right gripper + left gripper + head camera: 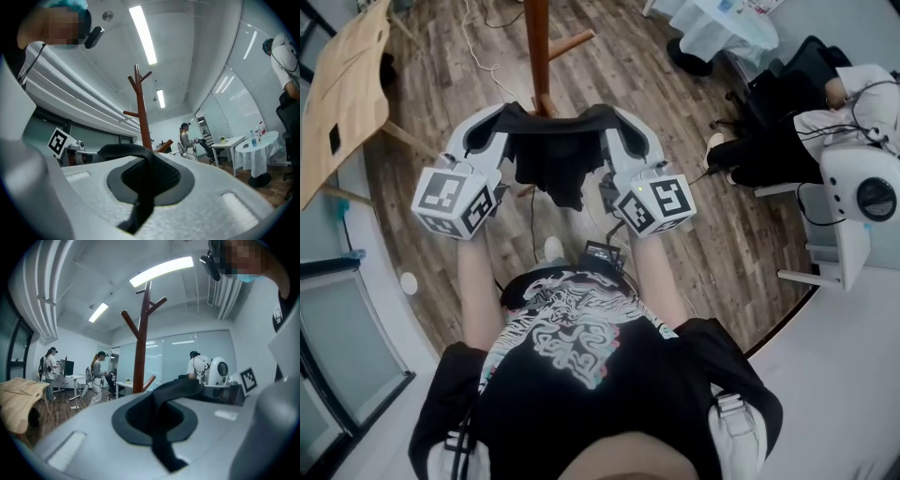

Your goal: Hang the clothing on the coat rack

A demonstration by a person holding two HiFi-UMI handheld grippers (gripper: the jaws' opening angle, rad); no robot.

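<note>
In the head view a black garment (551,155) hangs stretched between my two grippers. The left gripper (504,124) is shut on its left shoulder edge and the right gripper (617,122) on its right one. Just beyond the garment rises the brown wooden coat rack (538,52), with a peg pointing right. The left gripper view has black fabric (161,423) pinched between the jaws, with the coat rack (140,352) upright ahead. In the right gripper view, black fabric (143,187) is likewise clamped, and the coat rack (142,115) stands ahead, slightly left.
A light wooden board (345,89) leans at the left of the wood floor. A seated person (797,127), a white machine (861,192) and a white-covered table (727,28) are at the right. Other people (97,376) stand by desks far behind the rack.
</note>
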